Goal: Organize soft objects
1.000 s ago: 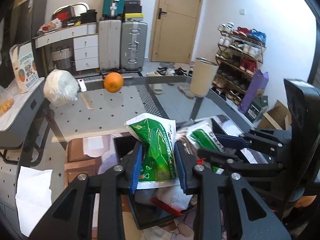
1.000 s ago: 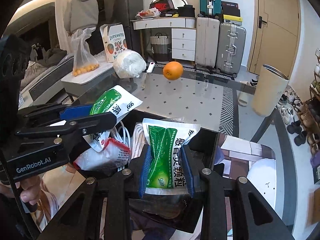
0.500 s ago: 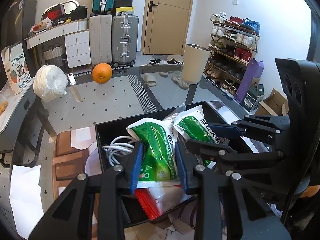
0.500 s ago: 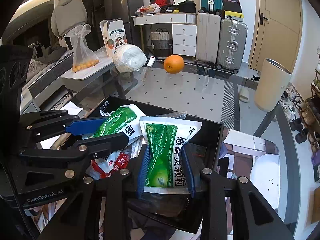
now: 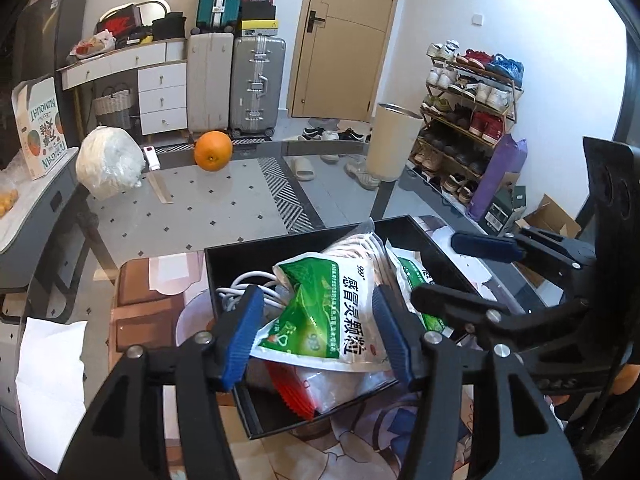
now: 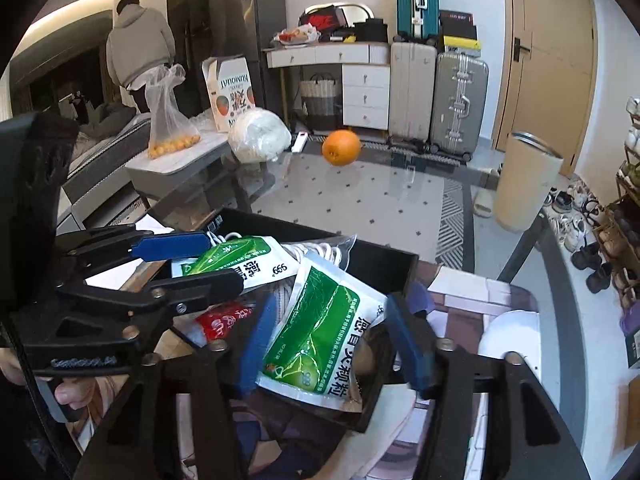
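Here both grippers tilt down over the black tray [image 5: 224,258], side by side: the left gripper [image 5: 318,330] has its jaws opening, blue pads clear of the green-and-white sachet [image 5: 320,312] lying between them. The right gripper [image 6: 334,340] is opening too, its pads off a second sachet [image 6: 324,332] between them. Both sachets rest in the tray, atop a white cable [image 5: 244,284] and red packet [image 5: 296,392].
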`<control>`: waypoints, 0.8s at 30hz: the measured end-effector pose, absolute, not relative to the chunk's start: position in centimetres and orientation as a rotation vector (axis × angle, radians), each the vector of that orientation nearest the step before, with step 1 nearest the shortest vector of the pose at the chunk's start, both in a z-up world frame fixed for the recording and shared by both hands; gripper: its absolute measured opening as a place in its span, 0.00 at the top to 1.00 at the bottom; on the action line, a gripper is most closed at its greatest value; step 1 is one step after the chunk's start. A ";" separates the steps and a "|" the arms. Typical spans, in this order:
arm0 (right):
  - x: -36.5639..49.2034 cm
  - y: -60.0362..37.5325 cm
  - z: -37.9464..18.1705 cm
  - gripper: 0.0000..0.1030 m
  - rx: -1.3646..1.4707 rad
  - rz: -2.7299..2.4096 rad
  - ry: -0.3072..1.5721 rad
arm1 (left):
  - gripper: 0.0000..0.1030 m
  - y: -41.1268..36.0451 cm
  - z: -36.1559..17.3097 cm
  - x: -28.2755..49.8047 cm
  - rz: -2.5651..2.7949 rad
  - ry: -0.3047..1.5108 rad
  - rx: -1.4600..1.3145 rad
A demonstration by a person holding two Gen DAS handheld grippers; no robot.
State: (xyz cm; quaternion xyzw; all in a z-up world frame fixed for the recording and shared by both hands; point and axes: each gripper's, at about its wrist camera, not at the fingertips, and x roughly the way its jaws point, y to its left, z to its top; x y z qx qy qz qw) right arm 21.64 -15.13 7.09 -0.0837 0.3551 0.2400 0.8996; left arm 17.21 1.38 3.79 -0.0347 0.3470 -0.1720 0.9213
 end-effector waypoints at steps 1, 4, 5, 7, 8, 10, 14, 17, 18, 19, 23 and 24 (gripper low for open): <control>21.4 -15.2 7.2 0.27 -0.174 0.488 0.727 | 0.41 1.4 3.8 17.2 -0.347 0.712 -0.069; 21.2 -15.5 7.0 0.24 -0.162 0.492 0.737 | 0.28 1.4 3.6 16.9 -0.309 0.706 -0.048; 21.1 -15.6 6.9 0.22 -0.164 0.491 0.739 | 0.26 1.5 3.6 16.8 -0.312 0.702 -0.051; 20.7 -16.0 7.0 0.15 -0.161 0.473 0.727 | 0.21 1.7 3.6 16.5 -0.308 0.685 -0.063; 20.5 -16.2 7.1 0.15 -0.158 0.469 0.721 | 0.14 1.8 3.6 16.4 -0.297 0.679 -0.066; 20.2 -16.6 7.3 0.10 -0.155 0.460 0.706 | 0.05 2.1 3.7 16.1 -0.262 0.657 -0.074; 19.3 -17.7 7.6 0.01 -0.116 0.429 0.662 | 0.00 2.5 4.2 14.9 -0.241 0.596 -0.091; 18.1 -18.3 8.0 0.01 -0.094 0.424 0.613 | 0.00 2.3 4.5 13.7 -0.230 0.553 -0.079; 17.7 -18.5 8.1 0.01 -0.092 0.426 0.602 | 0.00 2.2 4.5 13.2 -0.229 0.544 -0.070; 17.3 -18.6 8.2 0.01 -0.093 0.428 0.593 | 0.00 2.2 4.4 13.0 -0.227 0.543 -0.067; 15.4 -18.4 8.8 0.01 -0.110 0.438 0.538 | 0.00 1.9 4.3 11.8 -0.204 0.527 -0.046; 15.0 -18.3 8.9 0.01 -0.120 0.441 0.533 | 0.00 1.9 4.2 11.7 -0.197 0.526 -0.040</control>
